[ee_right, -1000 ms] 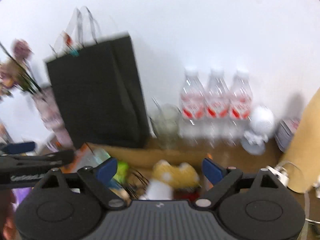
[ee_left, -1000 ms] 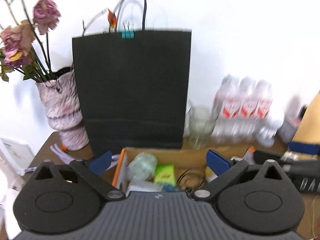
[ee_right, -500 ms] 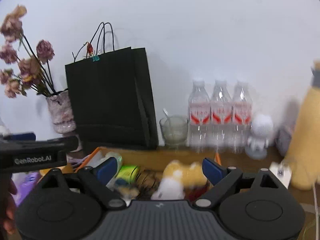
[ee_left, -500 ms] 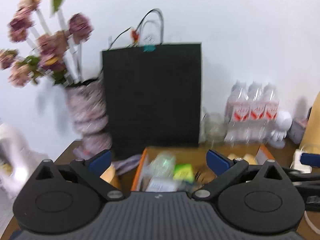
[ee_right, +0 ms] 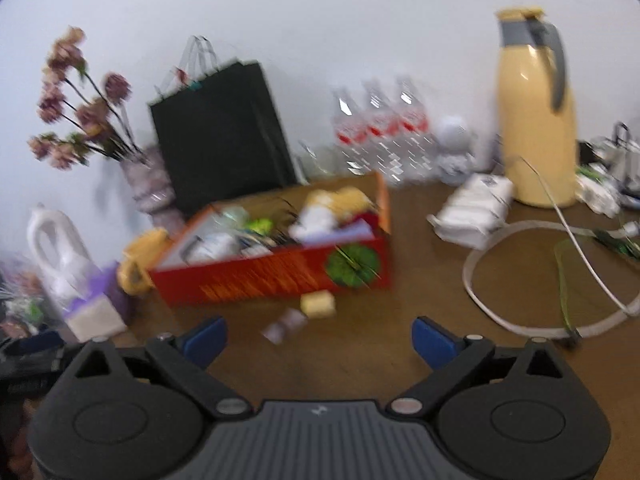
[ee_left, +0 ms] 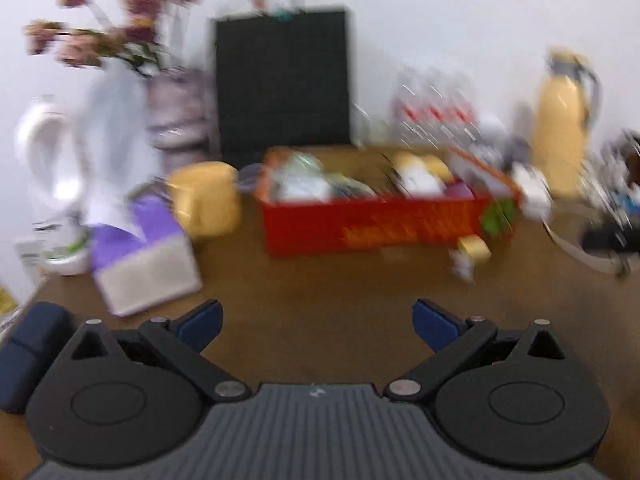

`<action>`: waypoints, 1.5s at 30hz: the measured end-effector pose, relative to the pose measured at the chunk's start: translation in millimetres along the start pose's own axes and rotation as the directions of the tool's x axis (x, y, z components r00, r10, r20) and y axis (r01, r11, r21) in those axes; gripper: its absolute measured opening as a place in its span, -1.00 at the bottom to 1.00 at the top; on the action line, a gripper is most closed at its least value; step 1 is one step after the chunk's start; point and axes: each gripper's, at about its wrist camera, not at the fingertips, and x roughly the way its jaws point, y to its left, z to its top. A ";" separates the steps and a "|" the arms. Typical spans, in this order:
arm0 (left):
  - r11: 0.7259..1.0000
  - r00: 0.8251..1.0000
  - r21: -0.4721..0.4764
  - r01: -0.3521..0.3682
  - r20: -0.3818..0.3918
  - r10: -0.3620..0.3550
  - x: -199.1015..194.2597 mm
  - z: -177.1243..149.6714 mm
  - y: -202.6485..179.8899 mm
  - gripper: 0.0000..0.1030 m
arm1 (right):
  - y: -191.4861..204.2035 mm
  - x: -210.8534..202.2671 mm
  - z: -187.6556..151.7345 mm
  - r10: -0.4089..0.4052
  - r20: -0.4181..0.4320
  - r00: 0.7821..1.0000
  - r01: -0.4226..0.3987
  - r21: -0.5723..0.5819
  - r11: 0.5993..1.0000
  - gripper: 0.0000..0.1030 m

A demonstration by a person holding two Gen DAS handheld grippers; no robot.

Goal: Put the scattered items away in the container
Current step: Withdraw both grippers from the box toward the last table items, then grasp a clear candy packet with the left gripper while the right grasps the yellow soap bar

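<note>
Two tools stand apart and empty: left tool [ee_left: 316, 318], and right tool [ee_right: 319, 336], whose jaws are opening. Just beyond it, mid-frame, lie a small yellow block [ee_right: 317, 304] and pale packet [ee_right: 285, 325]; both look light and rigid, so grip across the sides. Red container [ee_right: 276, 276] sits behind, on a cluttered brown surface [ee_right: 420, 280].

Lived-in home, cluttered wooden table [ee_right: 360, 352], dried flowers [ee_right: 80, 120], thermos jug [ee_right: 536, 120], water bottles [ee_right: 380, 132], tissue box [ee_left: 144, 256]

My right gripper [ee_right: 318, 336], jaws opening and empty, hovers short of the red box [ee_right: 276, 268]; a yellow block [ee_right: 317, 303] lies just before the box.
</note>
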 end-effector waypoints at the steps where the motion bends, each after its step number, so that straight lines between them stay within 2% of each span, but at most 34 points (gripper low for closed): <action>1: 0.999 1.000 0.031 0.012 0.005 -0.012 3.4 0.1 -6.2 1.00 | -2.7 4.4 -3.6 -0.014 -0.004 1.000 0.014 -0.009 1.000 0.91; 2: 0.998 0.999 0.059 0.026 0.025 -0.028 4.7 1.9 -12.4 0.99 | -6.2 9.3 -4.1 -0.031 -0.015 0.999 0.030 -0.021 0.999 0.88; 4: 0.988 0.991 0.115 0.102 0.080 -0.112 8.7 7.4 -27.1 0.87 | -10.3 18.0 -3.6 -0.086 -0.037 0.996 0.085 -0.021 0.996 0.80; 6: 0.968 0.976 0.154 0.198 0.060 -0.209 21.0 17.5 -42.4 0.76 | -13.9 18.3 -3.3 -0.079 -0.031 0.996 0.079 -0.001 0.997 0.80; 8: 0.944 0.956 0.167 0.286 0.022 -0.293 41.5 24.6 -56.7 0.50 | -18.0 16.9 -3.8 -0.063 -0.033 0.997 0.064 0.014 0.998 0.80; 10: 0.935 0.952 0.178 0.306 -0.028 -0.306 65.7 27.7 -70.0 -0.07 | -18.9 16.6 -4.9 -0.067 -0.038 0.997 0.067 0.006 0.998 0.80; 11: 0.937 0.952 0.168 0.307 -0.049 -0.303 77.1 29.1 -72.8 -0.14 | -18.7 16.7 -5.5 -0.073 -0.039 0.997 0.074 0.002 0.997 0.80; 13: 0.933 0.942 0.130 0.335 -0.083 -0.327 96.4 31.9 -75.7 -0.14 | -20.1 16.7 -7.5 -0.080 -0.045 0.996 0.080 0.004 0.997 0.80; 15: 0.938 0.940 0.089 0.334 -0.105 -0.325 110.7 34.4 -77.6 -0.13 | -20.0 17.3 -9.7 -0.072 -0.053 0.996 0.072 0.003 0.997 0.81; 18: 0.932 0.932 0.081 0.353 -0.114 -0.343 123.8 38.2 -82.0 -0.11 | -17.3 21.3 -12.0 -0.073 -0.062 0.995 0.073 -0.011 0.997 0.81; 20: 0.936 0.936 0.078 0.342 -0.122 -0.331 131.6 38.9 -80.6 -0.30 | -15.6 25.7 -12.3 -0.075 -0.068 0.995 0.073 -0.023 0.997 0.81; 21: 0.939 0.937 0.076 0.334 -0.136 -0.322 134.0 38.8 -80.0 -0.60 | -14.8 28.3 -12.0 -0.069 -0.071 0.995 0.068 -0.027 0.997 0.81; 24: 0.931 0.932 0.095 0.351 -0.133 -0.338 131.2 36.0 -74.9 -0.61 | -11.8 36.1 -11.8 -0.056 -0.081 0.995 0.054 -0.027 0.998 0.81; 27: 0.942 0.948 0.115 0.315 -0.086 -0.306 115.6 28.7 -58.5 -0.61 | -6.0 42.7 -13.6 -0.057 -0.091 0.994 0.053 -0.048 0.997 0.80; 31: 0.975 0.972 0.007 0.222 -0.076 -0.221 98.1 16.5 -18.1 -0.61 | 6.2 55.3 -17.3 -0.078 -0.100 0.992 0.067 -0.111 0.992 0.79; 34: 0.985 0.986 -0.066 0.160 -0.041 -0.163 90.0 13.7 5.4 -0.61 | 15.1 73.7 -11.8 -0.078 -0.104 0.991 0.064 -0.133 0.989 0.78; 37: 0.983 0.988 -0.110 0.147 -0.020 -0.150 88.9 13.1 20.0 -0.61 | 29.2 98.0 -2.1 -0.093 -0.100 0.991 0.075 -0.172 0.982 0.65; 41: 0.985 0.988 -0.079 0.152 -0.014 -0.154 85.7 14.1 22.2 -0.61 | 48.9 125.7 6.3 -0.152 -0.072 0.986 0.128 -0.262 0.957 0.56; 45: 0.988 0.989 -0.059 0.141 -0.031 -0.143 84.7 12.0 20.2 -0.60 | 53.1 147.0 8.0 -0.183 -0.079 0.980 0.156 -0.269 0.950 0.37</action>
